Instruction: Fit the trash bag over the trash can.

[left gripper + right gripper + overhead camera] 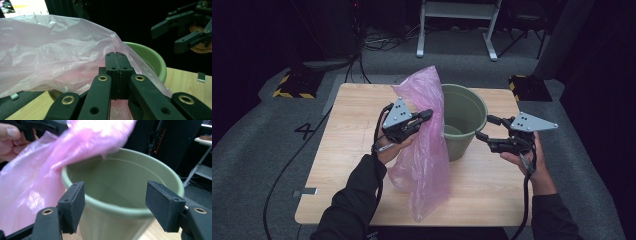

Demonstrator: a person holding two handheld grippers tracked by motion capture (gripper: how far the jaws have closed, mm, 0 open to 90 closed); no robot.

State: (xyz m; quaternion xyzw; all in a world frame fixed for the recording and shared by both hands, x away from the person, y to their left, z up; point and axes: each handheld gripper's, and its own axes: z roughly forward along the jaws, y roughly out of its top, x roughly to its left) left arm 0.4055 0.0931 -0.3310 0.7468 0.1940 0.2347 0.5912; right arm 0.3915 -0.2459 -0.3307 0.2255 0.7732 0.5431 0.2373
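Observation:
A thin pink plastic bag [422,145] hangs from my left gripper [428,115], which is shut on its upper edge; the bag's bottom rests on the wooden table [352,140]. In the left gripper view the pads [116,66] pinch the bag [50,55] in front of the bucket [152,58]. A green plastic bucket [464,112] stands upright just right of the bag. My right gripper [484,127] is open, held beside the bucket's right rim. In the right gripper view its wide-apart pads [75,202] frame the bucket [120,187], with the bag [32,185] draped over its left rim.
Beyond the table's far edge stand a white metal frame [457,20] and yellow-black striped blocks [292,85] [522,82] on grey carpet. Cables [377,42] lie on the floor. A small clip [201,77] sits on the table edge.

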